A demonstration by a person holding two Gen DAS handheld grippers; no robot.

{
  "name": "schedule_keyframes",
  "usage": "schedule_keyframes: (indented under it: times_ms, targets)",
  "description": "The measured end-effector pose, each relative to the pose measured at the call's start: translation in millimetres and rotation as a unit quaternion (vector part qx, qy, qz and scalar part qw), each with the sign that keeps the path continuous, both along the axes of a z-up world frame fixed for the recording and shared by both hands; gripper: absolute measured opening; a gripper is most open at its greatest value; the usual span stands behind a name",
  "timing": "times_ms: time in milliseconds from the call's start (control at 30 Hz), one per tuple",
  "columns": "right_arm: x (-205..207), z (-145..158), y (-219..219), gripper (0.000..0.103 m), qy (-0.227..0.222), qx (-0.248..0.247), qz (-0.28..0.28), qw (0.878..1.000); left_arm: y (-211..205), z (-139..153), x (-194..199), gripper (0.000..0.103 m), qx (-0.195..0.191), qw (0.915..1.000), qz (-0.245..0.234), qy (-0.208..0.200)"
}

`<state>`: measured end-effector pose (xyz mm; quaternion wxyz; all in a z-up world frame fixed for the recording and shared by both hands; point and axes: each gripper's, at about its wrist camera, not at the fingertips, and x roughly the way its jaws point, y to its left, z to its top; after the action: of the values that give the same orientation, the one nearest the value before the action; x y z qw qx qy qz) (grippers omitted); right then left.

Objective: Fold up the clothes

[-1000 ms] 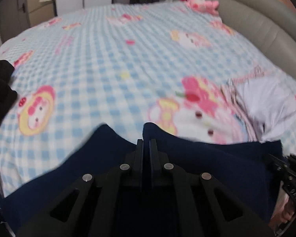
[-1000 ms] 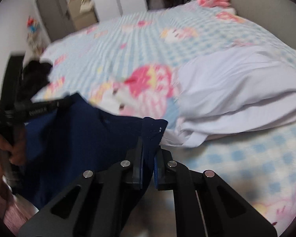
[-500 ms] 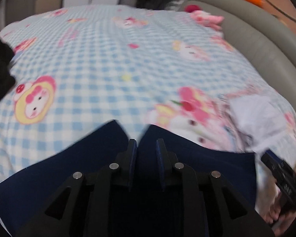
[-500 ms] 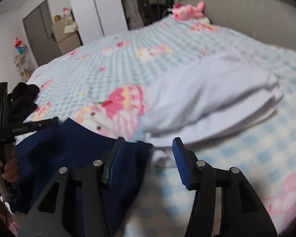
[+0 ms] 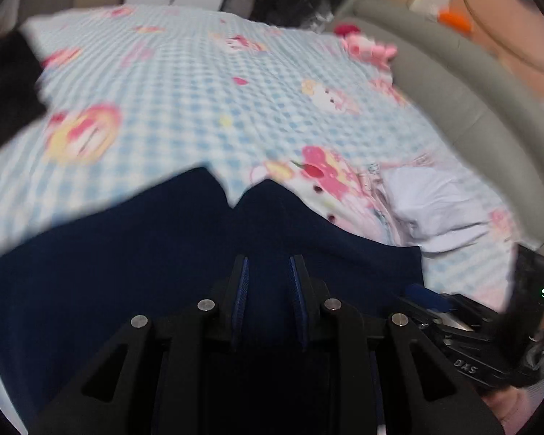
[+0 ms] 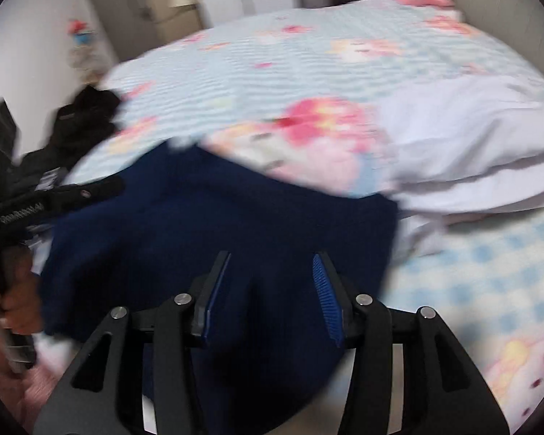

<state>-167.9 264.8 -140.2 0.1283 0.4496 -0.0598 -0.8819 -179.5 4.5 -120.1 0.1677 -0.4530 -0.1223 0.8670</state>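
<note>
both grippers — left [image 5: 267, 272], right [image 6: 272, 264] — gape over navy garment [image 6: 217, 224]

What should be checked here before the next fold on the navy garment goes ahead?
1. Left tool released: ok, jaws apart over the navy garment.
2. Right tool released: ok, jaws wide apart.
3. Garment lying on the bed: ok.
4. Garment flat and smooth: cannot tell, frames blurred.
5. Space to the right: not ok, white clothing pile sits right at the garment's edge.
6. Black clothing apart from garment: ok.
</note>
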Motion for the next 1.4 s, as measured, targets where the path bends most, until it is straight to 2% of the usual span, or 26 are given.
schedule_keyframes:
  times_ms: [100,167,233,300,367,467,500,533,600,633,700,733,833,867,900,967,1033,1100,1133,1200,1267,1300,1400]
  targets:
    - [20.2,2.6,-36.2,0.047,0.006,0.011,0.056,0.998,-20.0,-13.9,31.7,0.024,-0.026,0.9993,0.017,-0.018]
    - [31.2,-6.4,-60.0,0.047,0.000,0.028,0.087,0.996,-27.6,-23.8,34.1,0.025,-0.044,0.9983,0.016,-0.035]
    - [23.6,-25.2,-76.3,0.046,-0.006,0.076,0.079,0.994,-28.1,-42.4,19.7,0.025,-0.070,0.9955,0.016,-0.062]
    - [16.2,-29.9,-82.5,0.046,-0.006,0.112,0.065,0.992,-32.6,-45.0,11.9,0.025,-0.080,0.9937,0.019,-0.075]
    - [18.8,-12.8,-83.7,0.046,0.008,0.122,0.054,0.991,-33.7,-32.4,28.3,0.025,-0.076,0.9952,0.019,-0.059]
    - [43.6,18.6,-84.2,0.047,0.043,0.076,0.074,0.993,-35.1,-12.3,54.8,0.025,-0.067,0.9970,0.019,-0.033]
    - [52.7,20.3,-84.8,0.047,0.038,0.066,0.080,0.994,-35.5,-5.6,63.7,0.025,-0.064,0.9975,0.019,-0.024]
    - [61.8,21.4,-85.4,0.047,0.033,0.056,0.086,0.994,-35.9,1.0,72.5,0.025,-0.061,0.9978,0.019,-0.015]
    - [69.6,8.5,-89.9,0.047,0.009,0.034,0.102,0.994,-35.3,-10.6,81.9,0.025,-0.081,0.9962,0.025,-0.022]
    - [72.7,-1.5,-93.2,0.047,-0.001,0.045,0.103,0.994,-40.2,-17.7,85.4,0.025,-0.079,0.9957,0.033,-0.036]
    - [78.3,-17.8,-93.8,0.047,-0.018,0.059,0.093,0.994,-51.3,-32.0,92.1,0.024,-0.072,0.9940,0.050,-0.066]
    - [80.6,-23.7,-90.7,0.047,-0.024,0.060,0.080,0.995,-61.1,-34.6,100.6,0.024,-0.062,0.9937,0.064,-0.068]
    - [89.3,-8.9,-70.2,0.044,-0.026,0.004,0.037,0.999,-84.8,-20.0,129.6,0.025,-0.003,0.9961,0.082,-0.033]
    - [91.8,-2.6,-62.4,0.046,-0.023,-0.016,0.022,0.999,-90.1,-17.2,136.6,0.026,0.002,0.9954,0.092,-0.026]
    - [96.5,4.0,-58.9,0.046,-0.011,-0.015,0.011,1.000,-95.2,-14.6,143.3,0.027,0.004,0.9946,0.102,-0.020]
    - [106.3,12.4,-53.3,0.046,0.010,-0.005,-0.009,1.000,-105.9,-24.1,147.3,0.027,-0.015,0.9892,0.140,-0.041]
    - [109.0,3.6,-51.8,0.046,-0.007,0.019,-0.018,1.000,-114.1,-37.7,145.6,0.030,-0.028,0.9840,0.164,-0.065]
    - [110.7,-9.7,-49.7,0.043,-0.036,0.052,-0.028,0.998,-122.3,-36.9,149.2,0.030,0.000,0.9831,0.173,-0.058]
    - [114.9,-6.6,-45.3,0.043,-0.033,0.043,-0.034,0.998,-127.6,-33.0,151.5,0.029,0.016,0.9821,0.182,-0.048]
    - [123.8,1.1,-35.9,0.047,-0.025,0.023,-0.047,0.998,-132.4,-31.4,152.9,0.032,0.038,0.9822,0.179,-0.041]
    - [132.7,8.8,-26.5,0.058,-0.018,0.003,-0.060,0.998,-135.1,-45.5,148.5,0.034,0.100,0.9797,0.160,-0.067]
    - [137.2,12.6,-21.8,0.059,-0.014,-0.007,-0.067,0.998,-136.7,-49.5,148.0,0.034,0.114,0.9781,0.158,-0.074]
    - [134.9,1.3,-20.7,0.059,-0.037,-0.012,-0.071,0.997,-125.3,-60.0,140.4,0.034,0.116,0.9800,0.137,-0.085]
